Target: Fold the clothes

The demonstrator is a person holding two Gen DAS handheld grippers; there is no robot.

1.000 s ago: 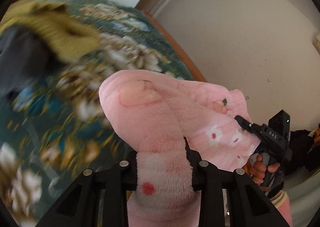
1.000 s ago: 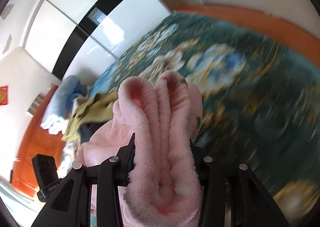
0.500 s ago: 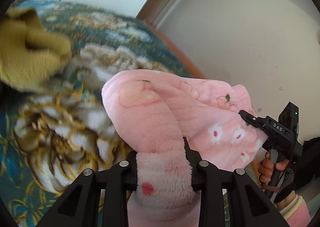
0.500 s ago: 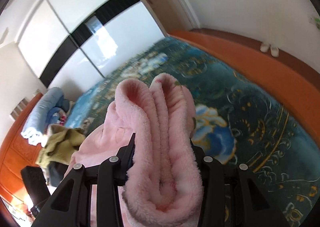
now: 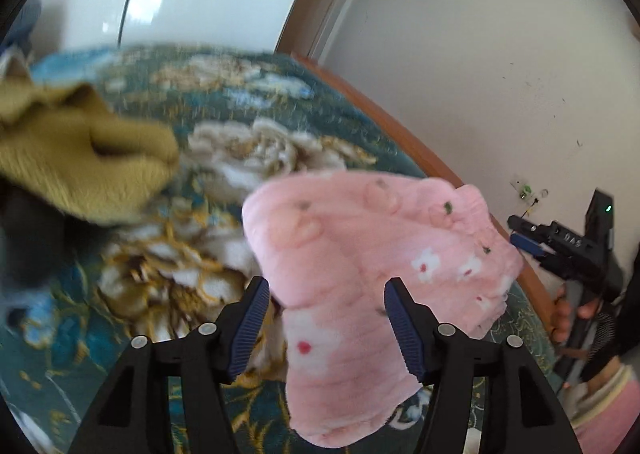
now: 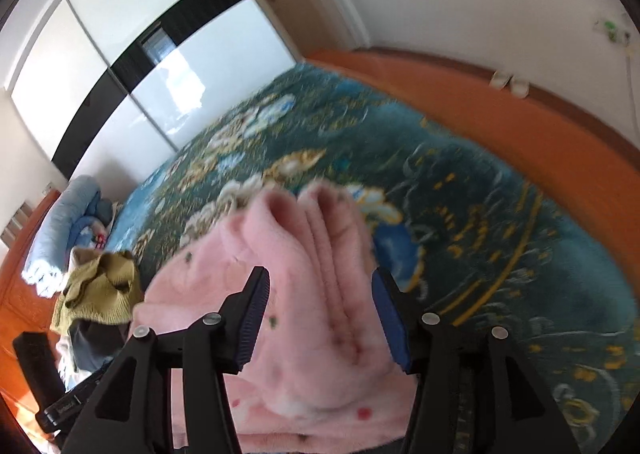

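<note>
A pink fleece garment [image 5: 360, 270] with white and red flowers lies bunched on the teal floral bedspread [image 5: 208, 122]. My left gripper [image 5: 326, 330] is open, its blue pads apart on either side of the pink cloth with a gap showing at the left pad. In the right wrist view the same pink garment [image 6: 316, 294] sits in folded ridges between my right gripper's [image 6: 318, 324] open pads. The right gripper's body [image 5: 568, 254] shows in the left wrist view, at the garment's far right edge.
An olive-yellow knit garment [image 5: 76, 162] lies over dark clothes at the left of the bed; it also shows in the right wrist view [image 6: 100, 290]. A blue bedding roll [image 6: 68, 222] lies at the bed's far left. An orange wooden bed frame [image 6: 500, 118] runs along the white wall.
Both grippers were shut on the pink garment; both have opened now. The garment has dropped lower onto the bedspread and spread out wider.
</note>
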